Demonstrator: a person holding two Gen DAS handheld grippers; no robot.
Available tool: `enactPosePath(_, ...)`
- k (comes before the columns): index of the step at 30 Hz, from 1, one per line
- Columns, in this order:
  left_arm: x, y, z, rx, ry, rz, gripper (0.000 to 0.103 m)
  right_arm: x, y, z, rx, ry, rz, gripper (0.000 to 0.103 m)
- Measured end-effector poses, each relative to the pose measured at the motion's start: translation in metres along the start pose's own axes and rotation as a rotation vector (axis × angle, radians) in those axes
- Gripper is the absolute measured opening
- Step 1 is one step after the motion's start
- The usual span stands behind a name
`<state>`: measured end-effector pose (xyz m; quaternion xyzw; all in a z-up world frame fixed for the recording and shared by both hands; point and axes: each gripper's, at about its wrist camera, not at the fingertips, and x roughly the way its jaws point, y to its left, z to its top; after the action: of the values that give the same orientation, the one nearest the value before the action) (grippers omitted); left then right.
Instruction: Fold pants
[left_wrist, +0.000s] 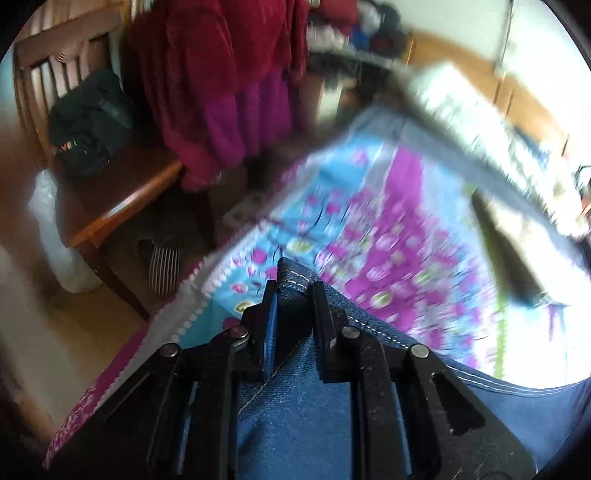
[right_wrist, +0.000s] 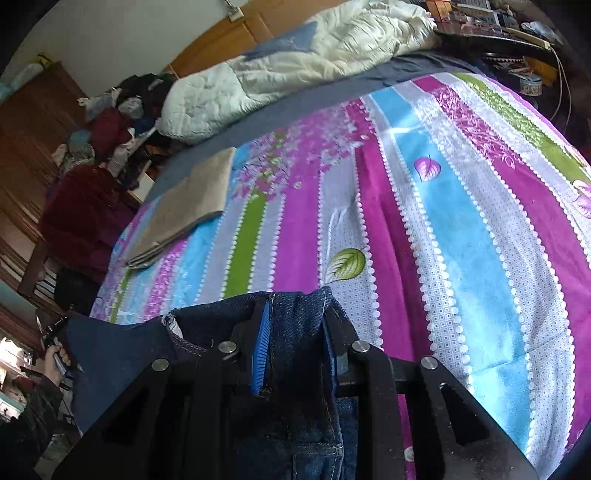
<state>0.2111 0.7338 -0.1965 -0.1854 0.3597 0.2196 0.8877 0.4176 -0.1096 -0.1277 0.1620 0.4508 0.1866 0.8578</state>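
Both the left gripper (left_wrist: 293, 291) and right gripper (right_wrist: 295, 314) clamp stitched edges of the jeans (left_wrist: 295, 406), a heavy, limp denim probably best gripped at such thick seams.

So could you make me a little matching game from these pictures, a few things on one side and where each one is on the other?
Things:
1. jeans
2. beige folded cloth
3. white quilt
4. black bag

Places:
A. bunched at the far side of the bed
B. on a wooden chair
C. clamped in both grippers
D. lying flat on the striped bedspread

Pairs: 1-C, 2-D, 3-A, 4-B
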Motion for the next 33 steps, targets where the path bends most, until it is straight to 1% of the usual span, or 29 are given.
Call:
enactPosePath(3, -0.052, 0.012, 0.001, -0.051, -0.091, -0.044, 0.017, -0.043, 0.011, -0.007, -0.027, -0.056, 0.055, 0.029)
enactPosePath(5, -0.091, 0.027, -0.004, -0.103, -0.143, -0.079, 0.017, -0.08, 0.013, -0.021, -0.03, -0.1, 0.1, 0.029)
enactPosePath(7, -0.127, 0.044, -0.013, -0.149, -0.184, -0.103, 0.017, -0.113, 0.012, -0.041, -0.038, -0.129, 0.131, 0.029)
enactPosePath(8, -0.147, 0.053, -0.021, -0.171, -0.202, -0.113, 0.017, -0.134, 0.011, -0.057, -0.036, -0.143, 0.16, 0.029)
enactPosePath(9, -0.163, 0.061, -0.029, -0.188, -0.215, -0.117, 0.017, -0.145, 0.009, -0.068, -0.034, -0.148, 0.175, 0.029)
enactPosePath(10, -0.183, 0.07, -0.04, -0.206, -0.229, -0.112, 0.017, -0.166, 0.007, -0.091, -0.031, -0.152, 0.197, 0.029)
enactPosePath(12, -0.205, 0.085, -0.059, -0.239, -0.237, -0.109, 0.017, -0.188, 0.004, -0.129, -0.029, -0.146, 0.217, 0.029)
enactPosePath(13, -0.217, 0.097, -0.073, -0.267, -0.243, -0.099, 0.013, -0.201, 0.001, -0.157, -0.018, -0.132, 0.223, 0.028)
enactPosePath(14, -0.224, 0.109, -0.085, -0.296, -0.242, -0.083, 0.005, -0.208, -0.003, -0.182, -0.005, -0.116, 0.225, 0.028)
enactPosePath(15, -0.227, 0.121, -0.096, -0.33, -0.237, -0.083, 0.005, -0.212, -0.008, -0.206, 0.015, -0.097, 0.228, 0.028)
enactPosePath(16, -0.23, 0.134, -0.109, -0.372, -0.231, -0.084, 0.005, -0.211, -0.013, -0.225, 0.034, -0.078, 0.228, 0.026)
enactPosePath(17, -0.23, 0.145, -0.121, -0.409, -0.221, -0.079, 0.005, -0.21, -0.019, -0.252, 0.059, -0.044, 0.224, 0.023)
enactPosePath(19, -0.219, 0.162, -0.156, -0.451, -0.161, -0.039, 0.005, -0.203, -0.029, -0.302, 0.109, 0.017, 0.203, 0.023)
enactPosePath(21, -0.207, 0.169, -0.181, -0.473, -0.111, -0.013, 0.005, -0.189, -0.039, -0.34, 0.135, 0.081, 0.16, 0.023)
enactPosePath(22, -0.202, 0.171, -0.192, -0.486, -0.09, -0.007, 0.005, -0.182, -0.043, -0.349, 0.147, 0.094, 0.151, 0.023)
enactPosePath(23, -0.198, 0.172, -0.202, -0.497, -0.07, 0.0, 0.005, -0.18, -0.047, -0.359, 0.174, 0.09, 0.156, 0.023)
enactPosePath(24, -0.194, 0.171, -0.21, -0.505, -0.051, 0.005, 0.005, -0.183, -0.047, -0.36, 0.189, 0.069, 0.157, 0.023)
enactPosePath(25, -0.19, 0.169, -0.214, -0.508, -0.034, 0.002, 0.005, -0.186, -0.044, -0.357, 0.19, 0.059, 0.158, 0.026)
enactPosePath(26, -0.188, 0.167, -0.218, -0.505, -0.018, -0.006, 0.005, -0.19, -0.038, -0.353, 0.176, 0.058, 0.164, 0.032)
enactPosePath(27, -0.189, 0.164, -0.219, -0.496, -0.012, -0.009, 0.005, -0.193, -0.03, -0.348, 0.148, 0.068, 0.153, 0.033)
enactPosePath(28, -0.191, 0.162, -0.22, -0.484, -0.008, -0.013, 0.005, -0.195, -0.024, -0.344, 0.122, 0.081, 0.137, 0.035)
enactPosePath(29, -0.192, 0.154, -0.217, -0.451, 0.007, -0.024, 0.006, -0.197, -0.02, -0.342, 0.102, 0.089, 0.121, 0.036)
enactPosePath(31, -0.195, 0.143, -0.215, -0.391, 0.026, -0.04, 0.011, -0.204, -0.017, -0.337, 0.082, 0.1, 0.085, 0.037)
enactPosePath(33, -0.204, 0.136, -0.218, -0.347, 0.029, -0.063, 0.018, -0.215, -0.014, -0.334, 0.071, 0.097, 0.06, 0.037)
